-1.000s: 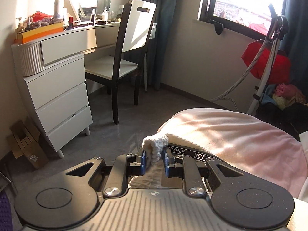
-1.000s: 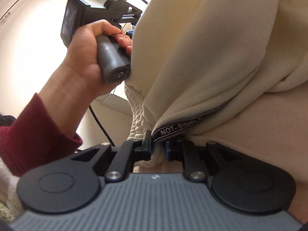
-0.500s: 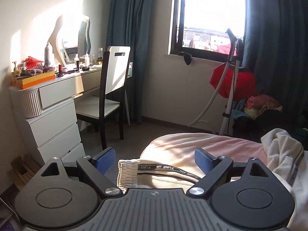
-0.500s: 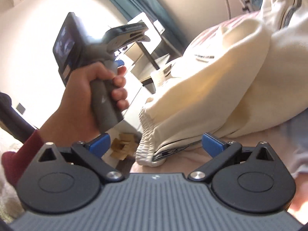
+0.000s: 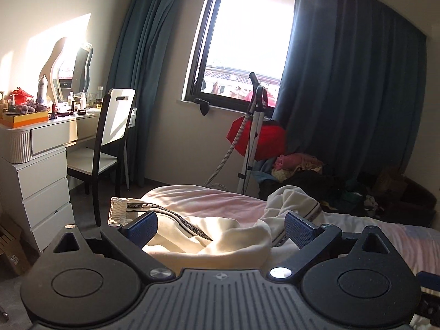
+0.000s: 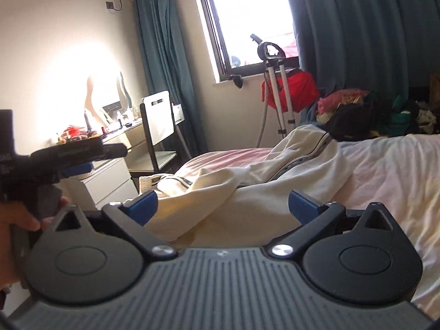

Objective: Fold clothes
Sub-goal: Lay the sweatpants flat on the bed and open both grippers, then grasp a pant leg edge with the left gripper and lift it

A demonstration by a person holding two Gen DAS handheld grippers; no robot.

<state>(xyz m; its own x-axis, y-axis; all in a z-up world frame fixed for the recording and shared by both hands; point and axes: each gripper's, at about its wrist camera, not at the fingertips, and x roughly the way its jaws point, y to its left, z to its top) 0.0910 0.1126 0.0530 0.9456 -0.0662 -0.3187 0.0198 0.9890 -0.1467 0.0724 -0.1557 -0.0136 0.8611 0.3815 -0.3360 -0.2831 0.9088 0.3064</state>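
A cream garment with a ribbed cuff and a black lettered band lies bunched on the pink bed. It also shows in the right wrist view. My left gripper is open and empty, its blue pads wide apart just above the cloth. My right gripper is open and empty too, held over the garment's near part. The left gripper's body and the hand holding it show at the left of the right wrist view.
A white dresser and a chair stand left of the bed. A garment steamer stand with red cloth and a pile of clothes sit under the window. The bed's edge lies toward the chair.
Both grippers were shut on the garment's cuff and band a second ago. Both have let go, opened wide and drawn back and up. The garment now lies loose on the bed.
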